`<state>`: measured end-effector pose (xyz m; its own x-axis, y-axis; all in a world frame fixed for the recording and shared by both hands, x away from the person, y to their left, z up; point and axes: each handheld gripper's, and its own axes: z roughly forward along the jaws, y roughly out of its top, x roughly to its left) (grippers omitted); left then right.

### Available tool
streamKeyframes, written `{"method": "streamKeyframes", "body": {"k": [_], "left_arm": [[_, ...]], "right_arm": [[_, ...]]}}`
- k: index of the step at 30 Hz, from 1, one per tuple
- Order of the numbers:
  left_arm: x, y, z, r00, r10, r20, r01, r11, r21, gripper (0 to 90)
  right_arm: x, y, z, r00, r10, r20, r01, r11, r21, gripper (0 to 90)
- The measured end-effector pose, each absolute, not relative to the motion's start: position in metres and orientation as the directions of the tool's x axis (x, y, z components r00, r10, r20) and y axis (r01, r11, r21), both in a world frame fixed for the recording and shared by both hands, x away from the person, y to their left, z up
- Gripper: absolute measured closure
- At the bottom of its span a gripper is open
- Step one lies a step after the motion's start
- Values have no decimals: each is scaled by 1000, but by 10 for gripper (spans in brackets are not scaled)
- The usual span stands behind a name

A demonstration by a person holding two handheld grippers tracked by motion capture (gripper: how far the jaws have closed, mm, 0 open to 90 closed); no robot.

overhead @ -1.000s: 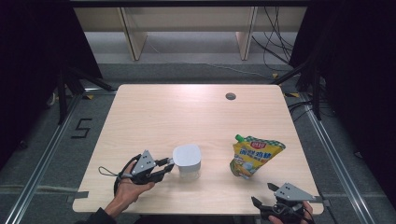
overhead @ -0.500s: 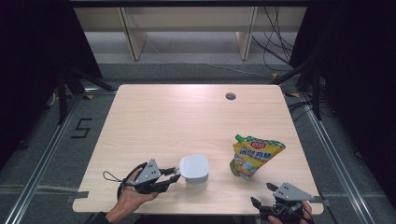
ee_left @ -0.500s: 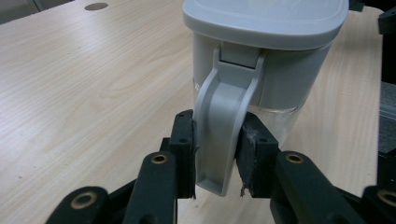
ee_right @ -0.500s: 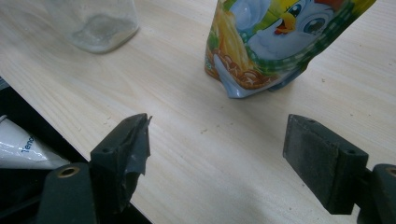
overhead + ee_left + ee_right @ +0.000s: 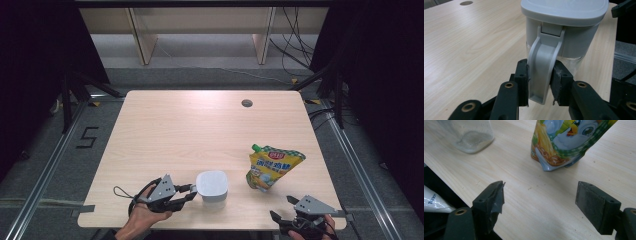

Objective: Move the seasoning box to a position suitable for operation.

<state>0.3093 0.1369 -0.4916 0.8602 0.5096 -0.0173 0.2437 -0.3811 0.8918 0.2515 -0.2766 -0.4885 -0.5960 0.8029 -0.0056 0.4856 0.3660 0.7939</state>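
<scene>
A clear container [image 5: 212, 184] with a grey lid stands upright near the table's front edge. My left gripper [image 5: 189, 192] is shut on its grey side handle [image 5: 544, 67], with one pad pressed on each side of it in the left gripper view. A yellow and green spouted pouch [image 5: 272, 167] stands to the right of the container. At the front right corner my right gripper [image 5: 281, 207] is open and holds nothing. In the right gripper view the pouch [image 5: 569, 142] stands beyond the wide-apart jaws and the container's base [image 5: 471, 135] shows at the upper left.
The wooden table [image 5: 200, 130] has a round cable hole [image 5: 246, 103] near its far right. Its front edge runs just under both hands. Metal rails flank the table on the floor, and wooden shelving stands beyond the far edge.
My left gripper has slid the container to the right and a little toward the front edge. The right gripper and the pouch have stayed put.
</scene>
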Motion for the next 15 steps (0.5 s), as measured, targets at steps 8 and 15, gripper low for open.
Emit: {"method": "streamKeyframes", "body": {"k": [8, 15], "left_arm": [[312, 132, -491, 871, 491, 10, 216, -401, 890, 689], [312, 132, -492, 855, 519, -14, 243, -376, 894, 690]], "right_arm": [[249, -275, -489, -588, 808, 17, 505, 352, 788, 240], [248, -274, -489, -586, 809, 33, 526, 349, 776, 240]]}}
